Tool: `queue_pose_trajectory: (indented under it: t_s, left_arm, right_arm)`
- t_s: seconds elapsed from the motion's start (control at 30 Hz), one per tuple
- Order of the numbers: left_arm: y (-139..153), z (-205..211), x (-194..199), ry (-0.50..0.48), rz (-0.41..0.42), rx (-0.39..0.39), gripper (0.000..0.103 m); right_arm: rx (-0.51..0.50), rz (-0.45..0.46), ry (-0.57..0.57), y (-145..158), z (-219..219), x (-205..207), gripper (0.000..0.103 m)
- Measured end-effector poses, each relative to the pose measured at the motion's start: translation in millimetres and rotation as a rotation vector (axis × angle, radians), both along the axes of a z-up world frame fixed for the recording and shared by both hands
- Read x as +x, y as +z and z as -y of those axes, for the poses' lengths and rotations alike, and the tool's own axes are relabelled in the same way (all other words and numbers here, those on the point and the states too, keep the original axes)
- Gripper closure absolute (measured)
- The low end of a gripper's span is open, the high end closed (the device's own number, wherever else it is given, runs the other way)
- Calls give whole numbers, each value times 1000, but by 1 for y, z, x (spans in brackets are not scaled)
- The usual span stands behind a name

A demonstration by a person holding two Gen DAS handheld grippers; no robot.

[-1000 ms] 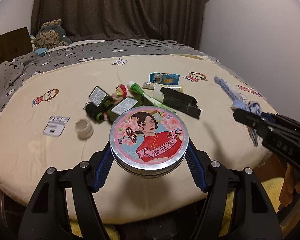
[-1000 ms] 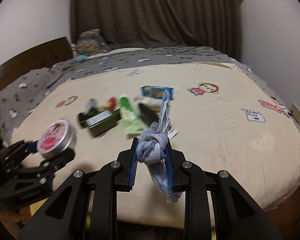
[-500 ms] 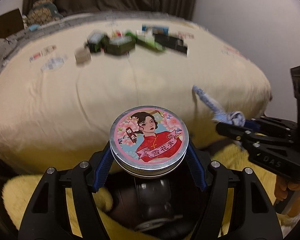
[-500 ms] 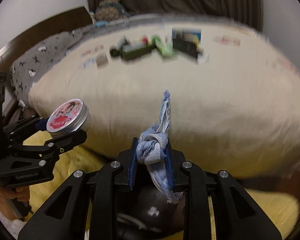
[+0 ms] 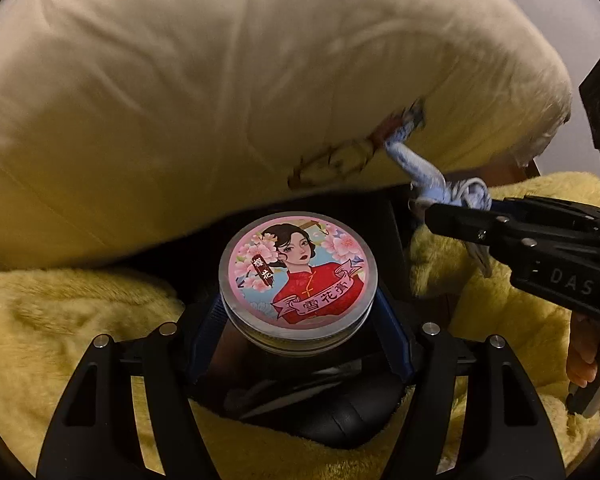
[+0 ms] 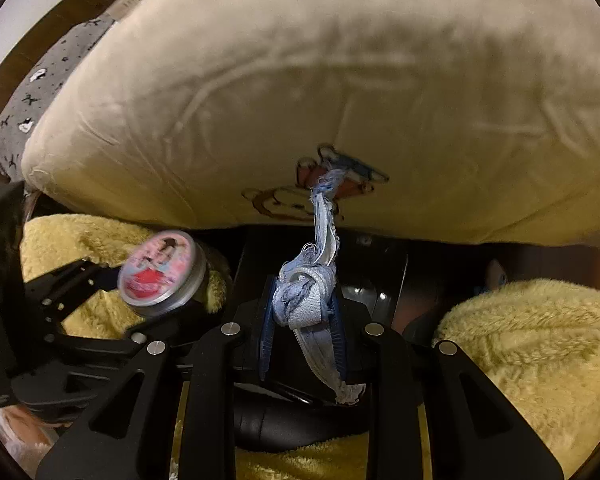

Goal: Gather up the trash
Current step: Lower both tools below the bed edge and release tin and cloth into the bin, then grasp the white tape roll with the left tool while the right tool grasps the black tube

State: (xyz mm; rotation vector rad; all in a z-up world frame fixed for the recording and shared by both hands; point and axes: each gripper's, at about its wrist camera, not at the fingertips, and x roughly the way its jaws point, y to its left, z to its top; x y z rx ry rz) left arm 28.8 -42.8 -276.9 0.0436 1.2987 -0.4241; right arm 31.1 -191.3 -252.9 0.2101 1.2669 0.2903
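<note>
A round tin (image 5: 298,278) with a pink picture lid is clamped between the blue pads of the left tongs (image 5: 299,308), which are pointed steeply downward. In the right wrist view the same tin (image 6: 162,270) is seen blurred at the left, held in the left tongs (image 6: 156,280). A knotted strip of pale blue cloth (image 6: 306,298) is clamped in the right tongs (image 6: 302,322); one frayed end stands up past the pads and the other hangs down behind them. In the left wrist view the right tongs (image 5: 456,210) are seen at the right with the cloth (image 5: 432,176) in their tips, and part of a hand (image 5: 588,354) is seen on the handle. Both tongs are held over a dark bin (image 6: 384,276) beneath the edge of the bed (image 5: 220,80), whose cream sheet fills the upper half of both views. A yellow fluffy rug (image 6: 532,344) lies around the bin.
</note>
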Motion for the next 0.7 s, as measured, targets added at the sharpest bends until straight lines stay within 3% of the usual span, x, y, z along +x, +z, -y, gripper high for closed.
queue_pose_trajectory:
  t_s: [0.27,0.33,0.4,0.57,0.7]
  left_arm:
    - [-25,8,8,-30,-89,37,37]
    - [-25,7,8,-28,-89,37,32]
    - [-23,9,9,-28,-78,37,27]
    - [-11,5,4,-25,-33,47,25]
    - [17,-3,3,-8,54,60,25]
  right_arm:
    - [-20,-42,-8,-19,1,11,71]
    - [-26,-40,-8,-19,2,11,60]
    - [-29,-34,-15,-19,3,12,45]
    - [-42,11,-37,-5,9,13,44]
    - [-54,104,-51,24,16,13,44]
